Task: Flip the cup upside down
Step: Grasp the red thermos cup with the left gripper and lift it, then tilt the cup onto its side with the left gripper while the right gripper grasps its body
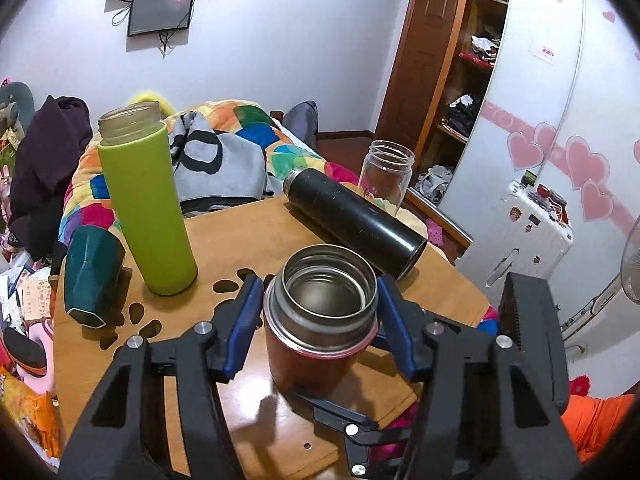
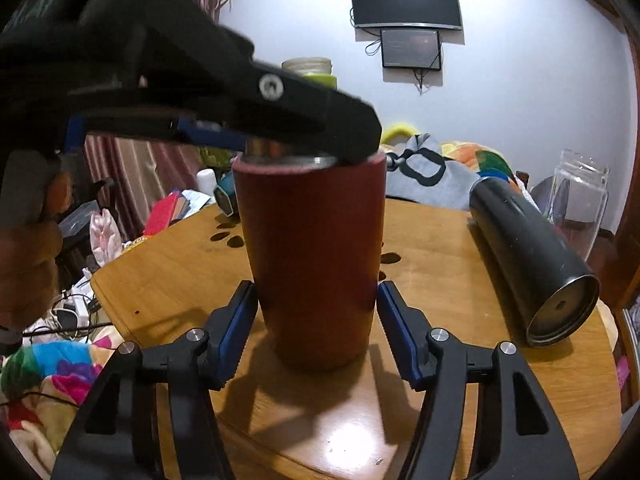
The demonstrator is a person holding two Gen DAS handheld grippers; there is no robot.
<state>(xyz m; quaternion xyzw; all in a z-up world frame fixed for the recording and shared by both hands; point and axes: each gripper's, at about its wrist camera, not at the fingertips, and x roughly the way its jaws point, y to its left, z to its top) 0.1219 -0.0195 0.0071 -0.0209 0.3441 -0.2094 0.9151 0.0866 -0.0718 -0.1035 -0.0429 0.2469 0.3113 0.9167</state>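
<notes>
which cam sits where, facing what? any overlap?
Left wrist: on the left tool, angled down onto the red cup, upright, mouth open; own blue pads flank its steel neck; right tool below.
Right wrist: on the right tool, low, level with the cup's lower body between its pads; left tool across the rim.
Shared: cup, black flask, green bottle, glass jar, table.

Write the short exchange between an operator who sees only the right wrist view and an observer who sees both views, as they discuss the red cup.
Operator: The other gripper hides the cup's top. Is its mouth facing up?
Observer: Yes. The left wrist view looks down into the cup, and its open steel inside appears empty.
Operator: Where exactly is that gripper placed?
Observer: The left gripper has one finger on each side of the steel collar, just under the rim.
</notes>
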